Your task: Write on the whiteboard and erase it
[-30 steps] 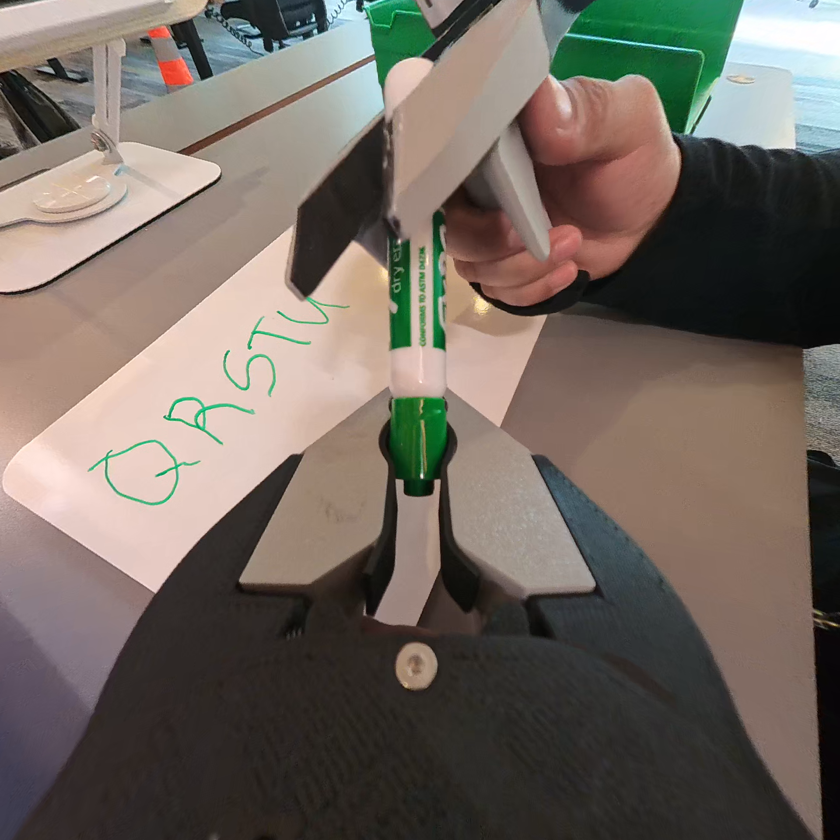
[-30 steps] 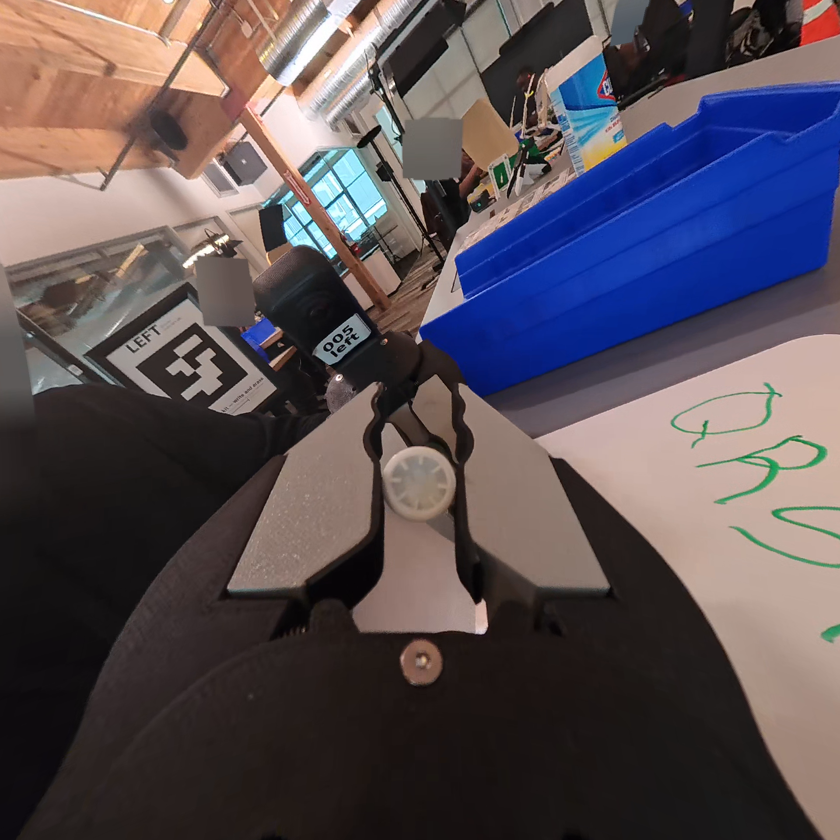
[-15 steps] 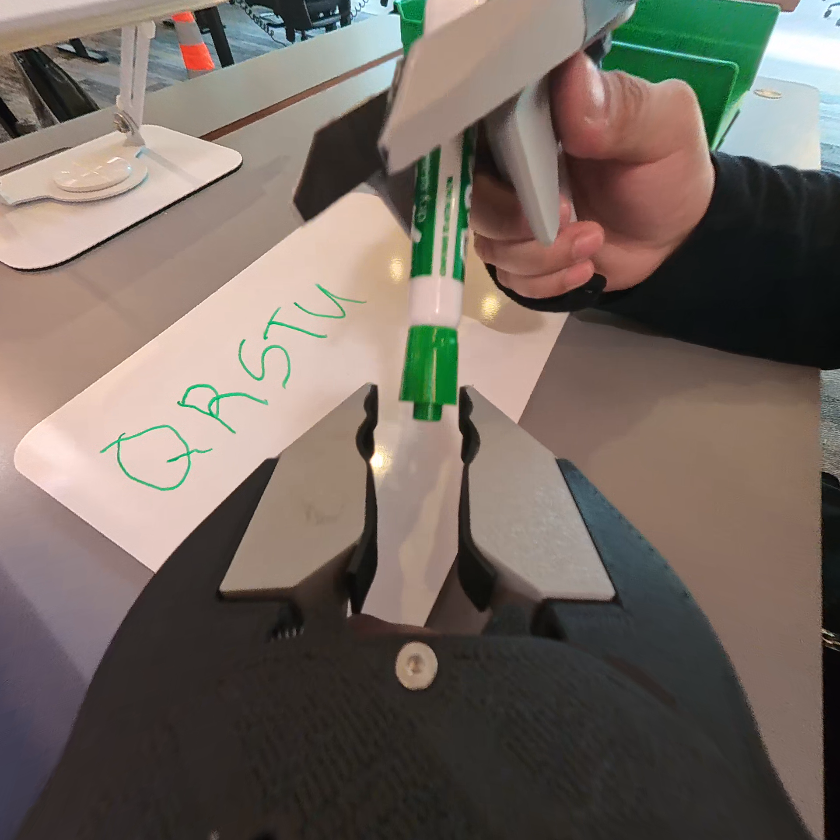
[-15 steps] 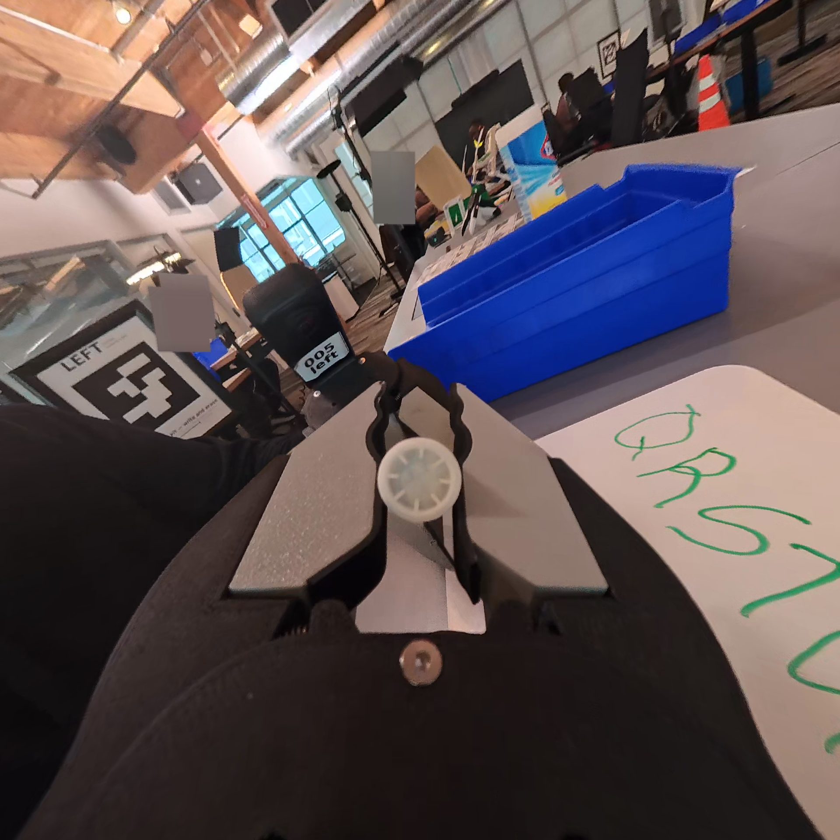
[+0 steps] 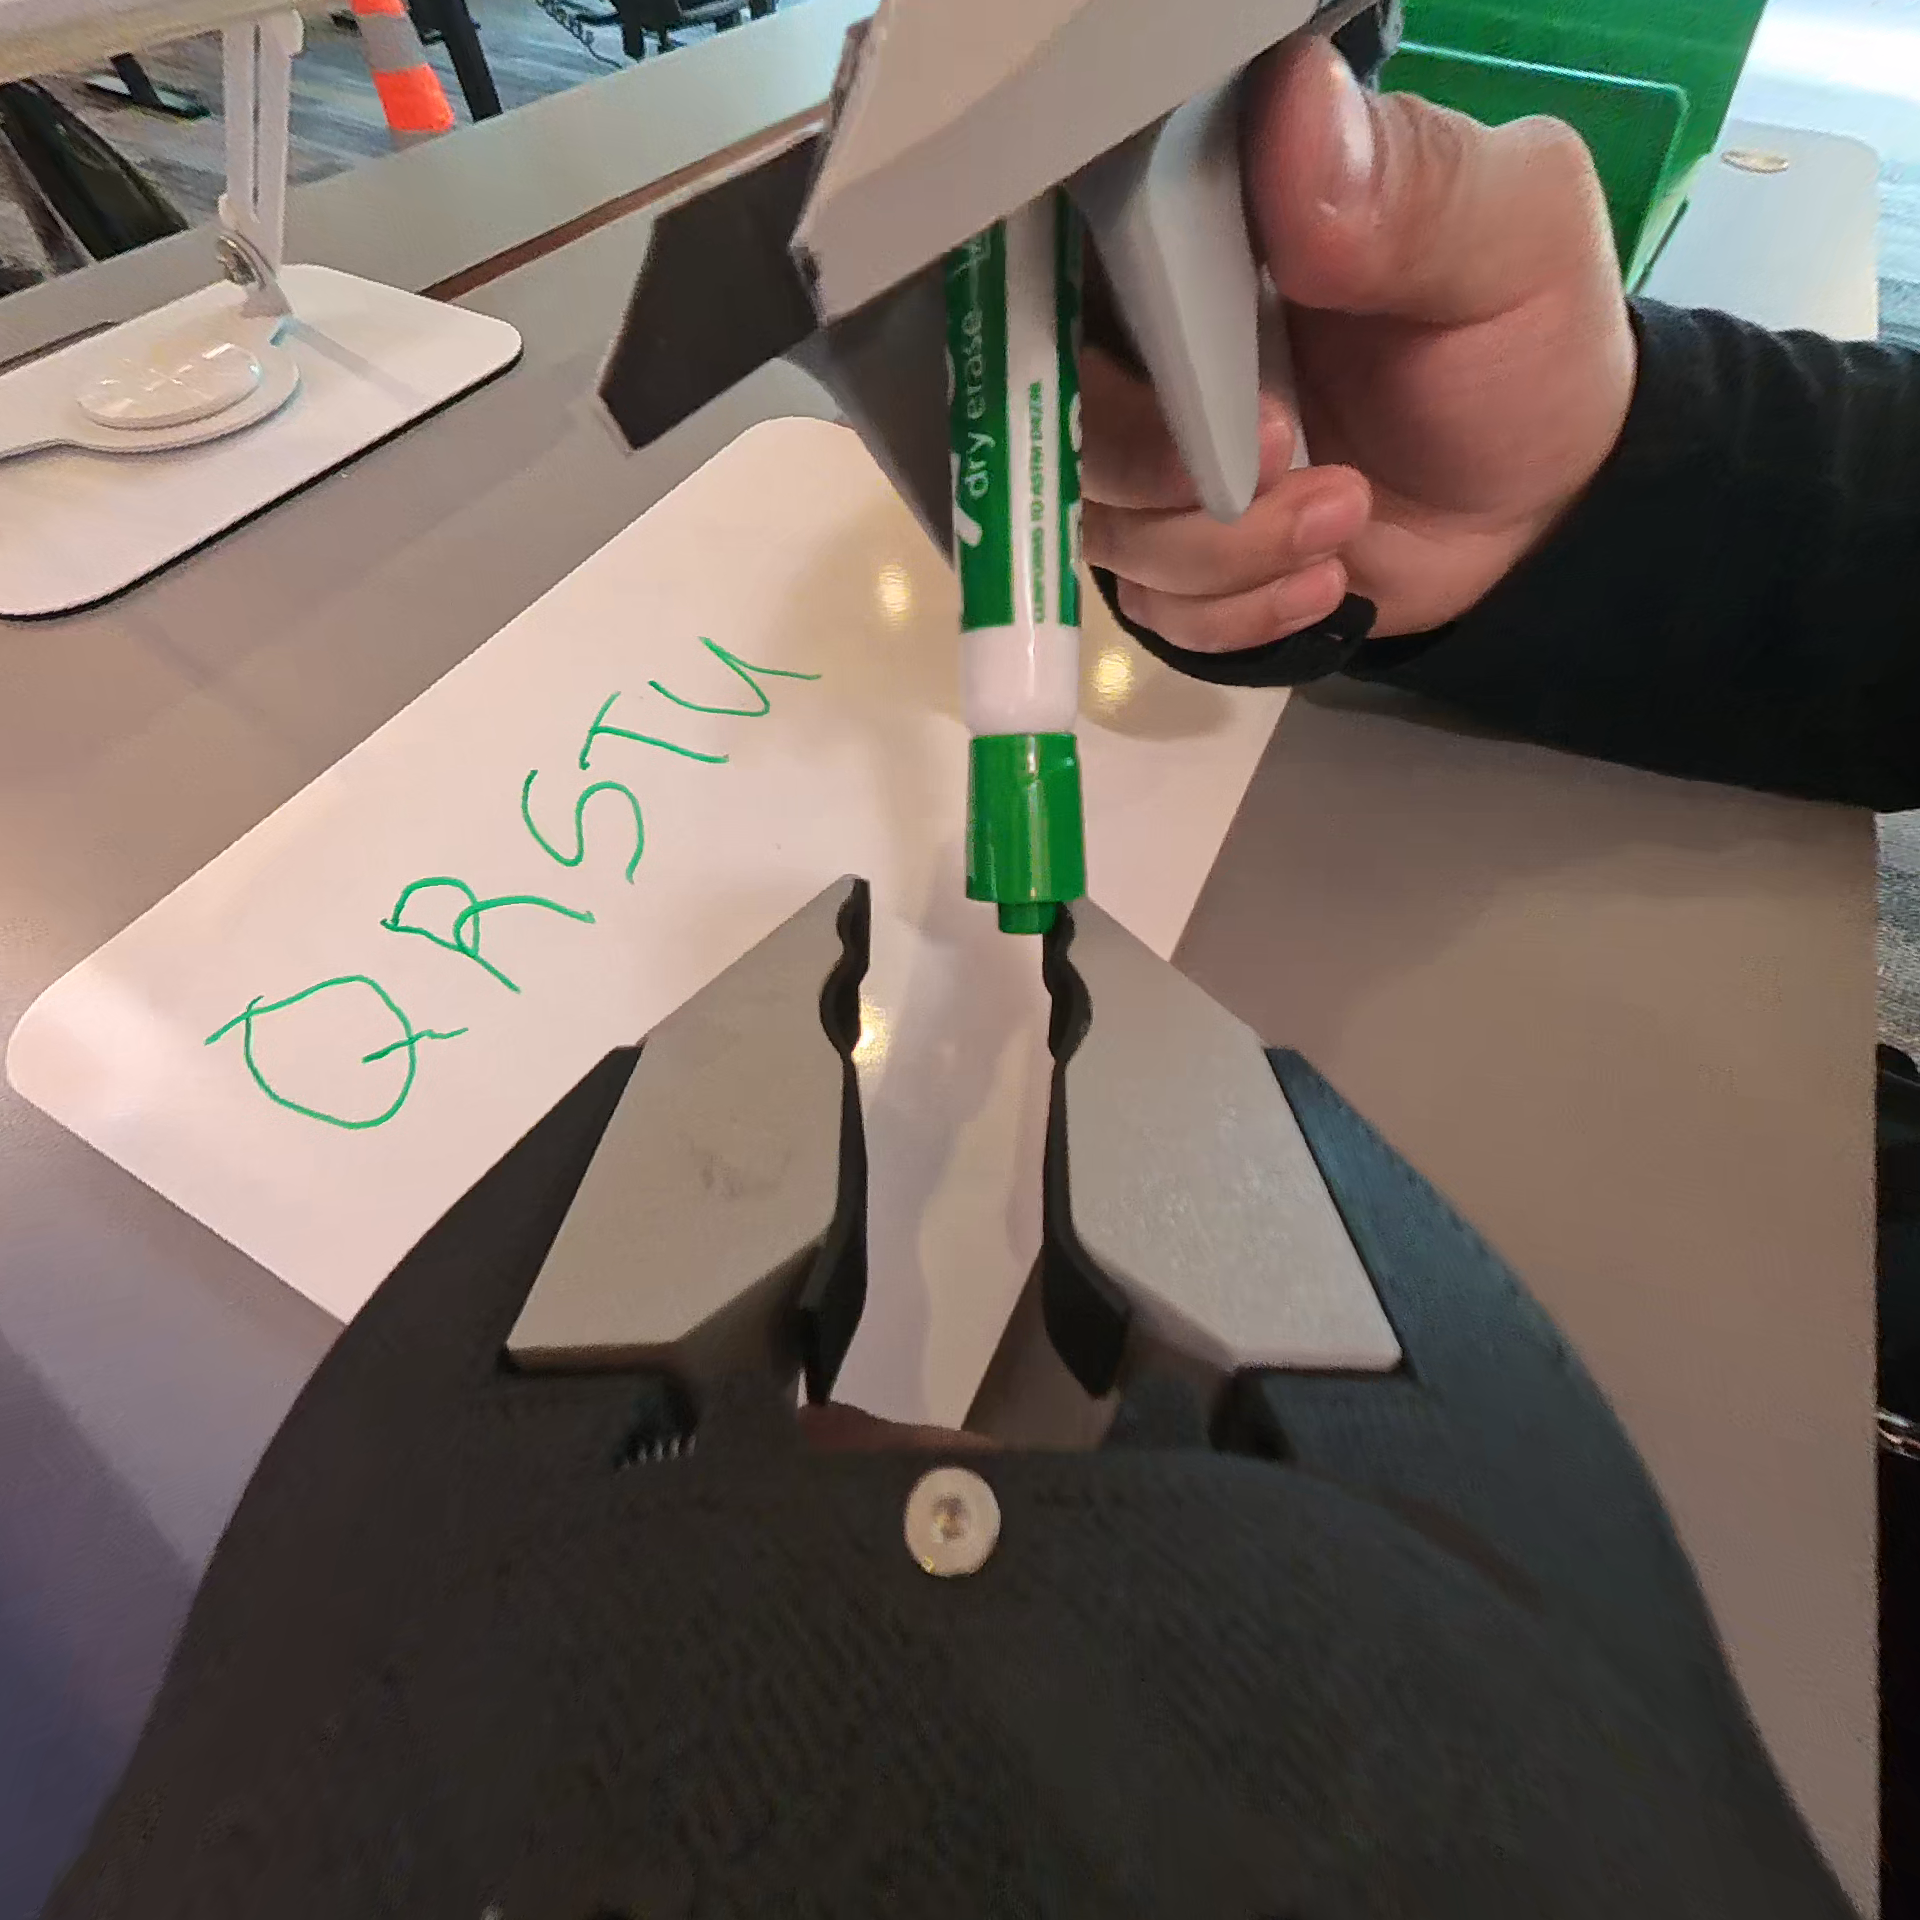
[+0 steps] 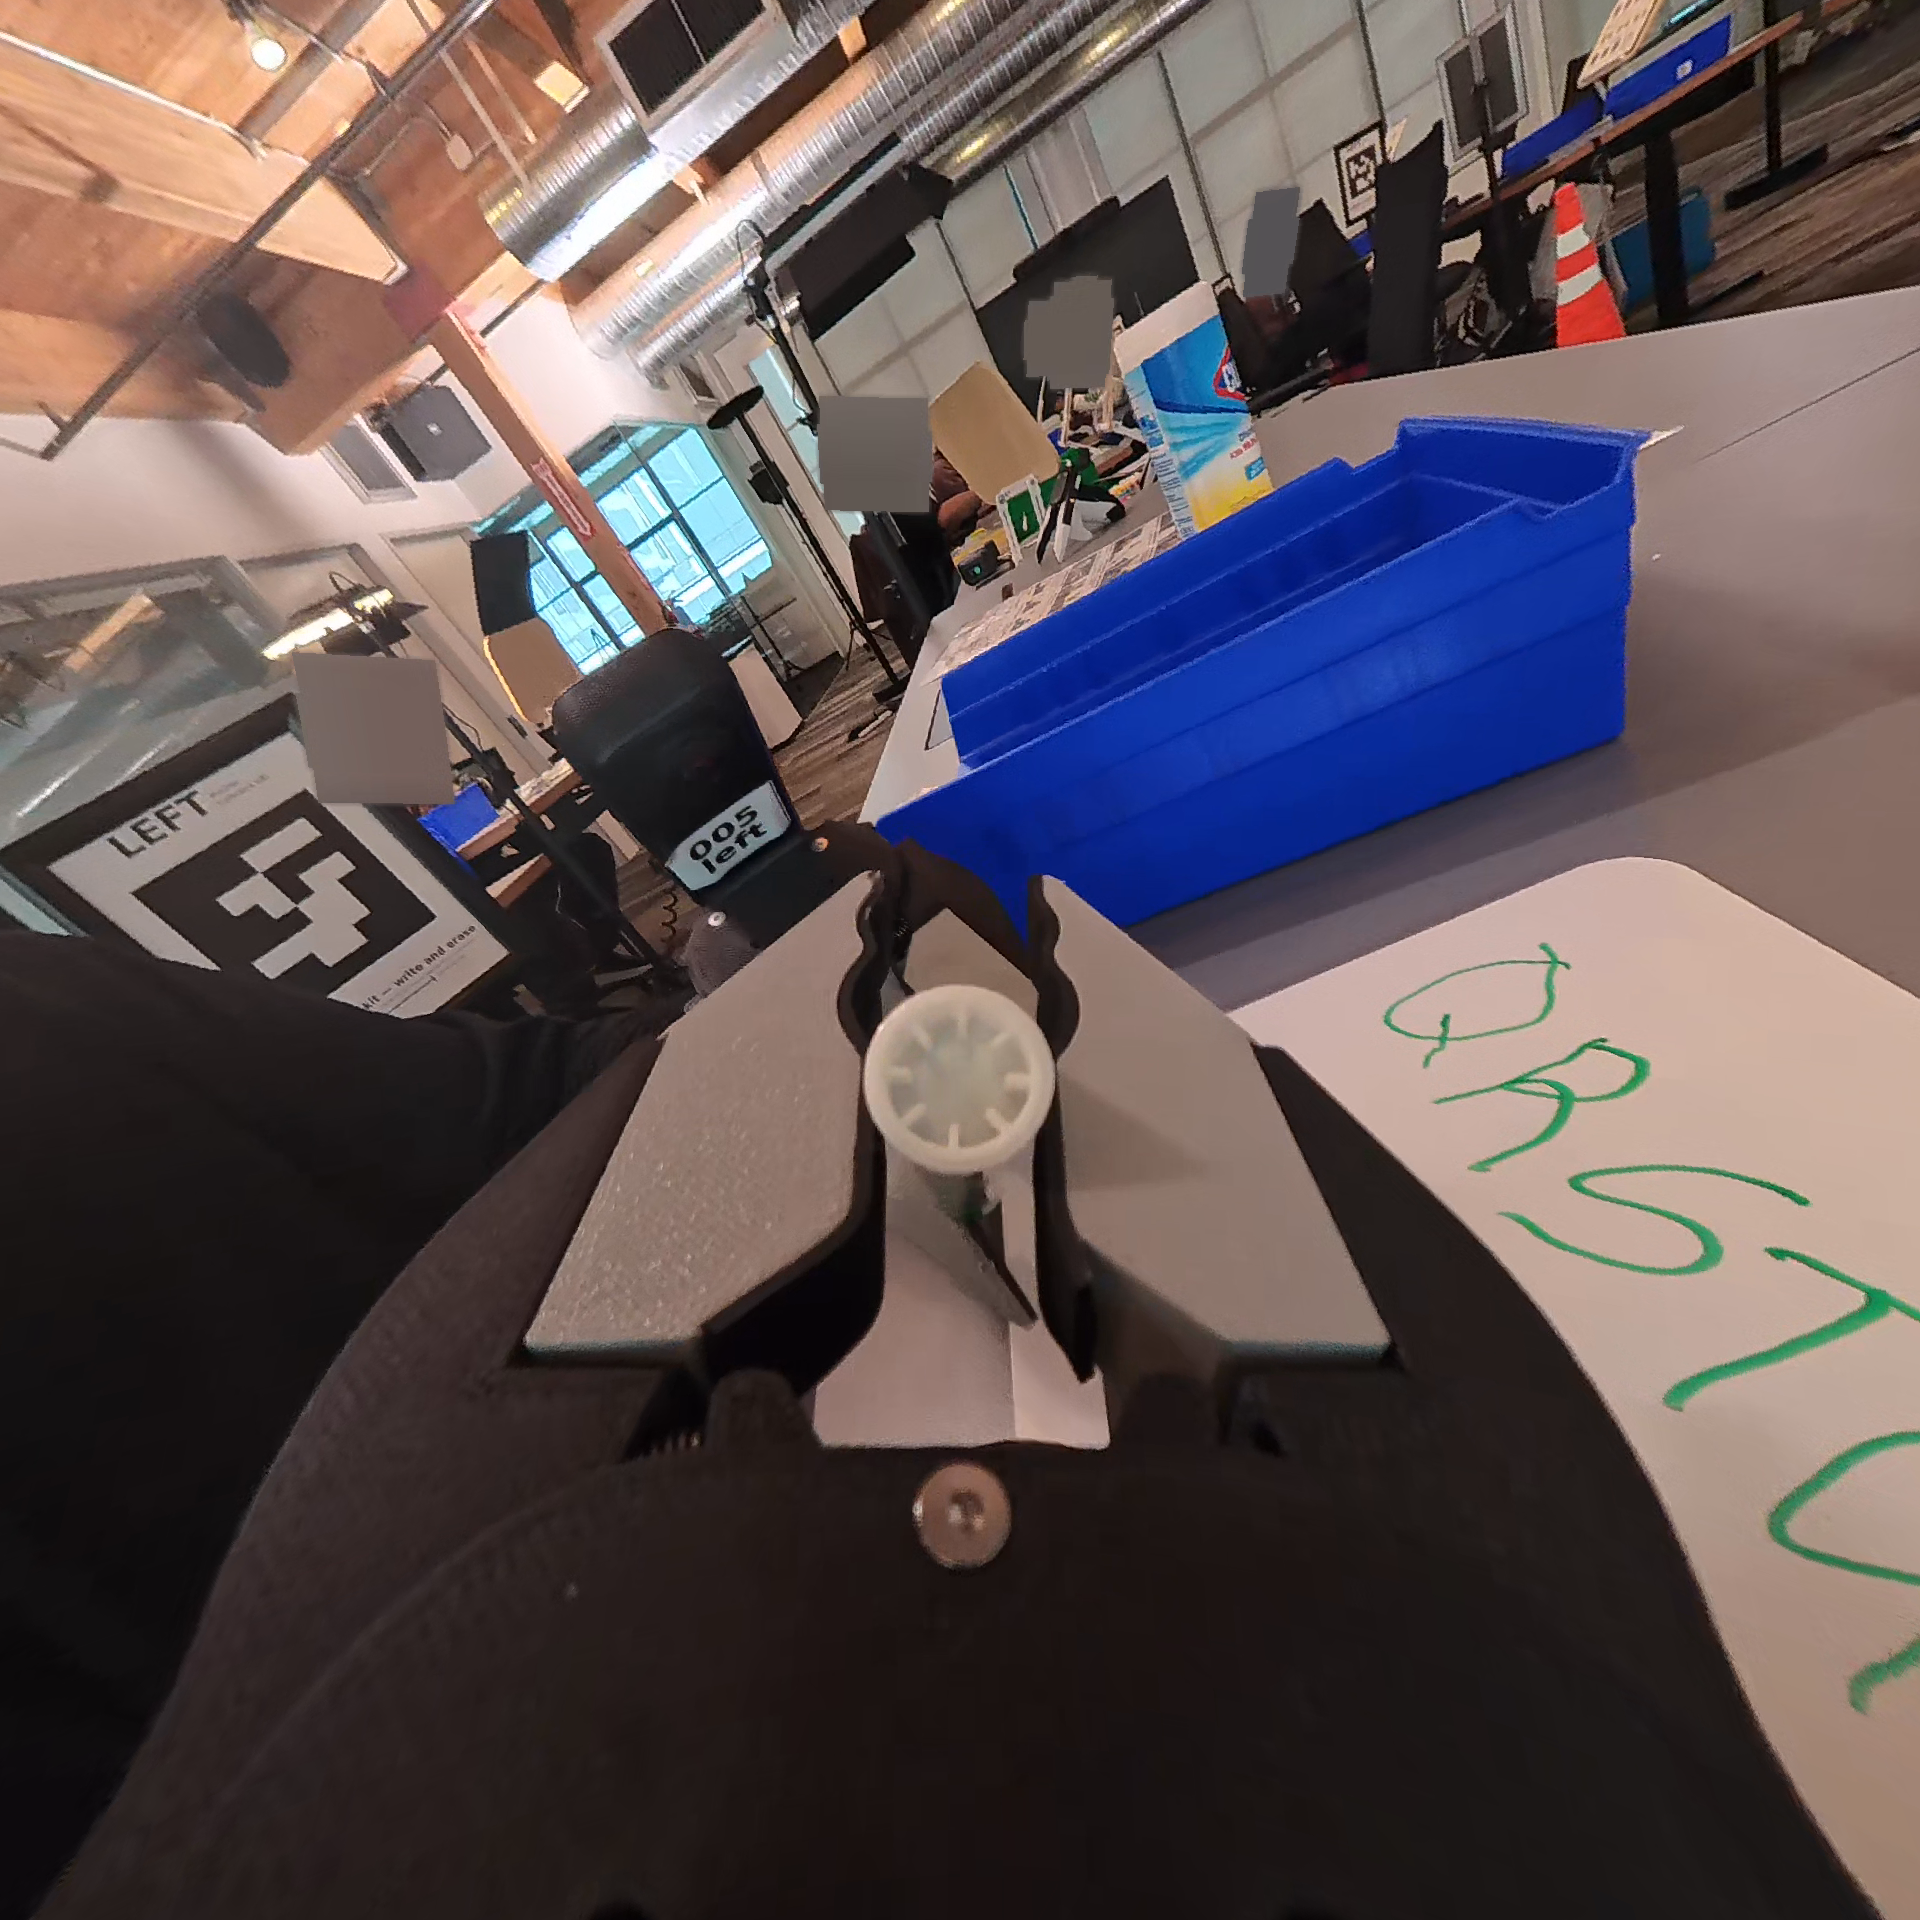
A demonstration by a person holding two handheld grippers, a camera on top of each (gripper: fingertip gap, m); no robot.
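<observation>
A green dry-erase marker (image 5: 1013,499) with its green cap (image 5: 1023,831) on hangs cap-down over the white whiteboard sheet (image 5: 312,1195). My right gripper (image 6: 961,935) is shut on the marker's barrel; the marker's white butt end (image 6: 961,1081) faces the right wrist camera. It also shows from outside in the left wrist view (image 5: 966,145), held by a hand (image 5: 1434,343). My left gripper (image 5: 961,925) is open and empty, its tips just below the cap, the right tip almost touching it. Several green handwritten letters (image 5: 561,842) run across the board (image 6: 1818,1091).
A blue bin (image 6: 1351,707) stands on the grey table beyond the board. A white stand on a flat base (image 5: 208,416) sits at the far left, a green bin (image 5: 1538,135) behind the hand. A black sleeve (image 5: 1714,582) lies along the right. My right fingertips sit around 9 cm from my left ones.
My left gripper was shut on the green cap; it has opened, let go and drawn back a little. The capped marker stays in my right gripper.
</observation>
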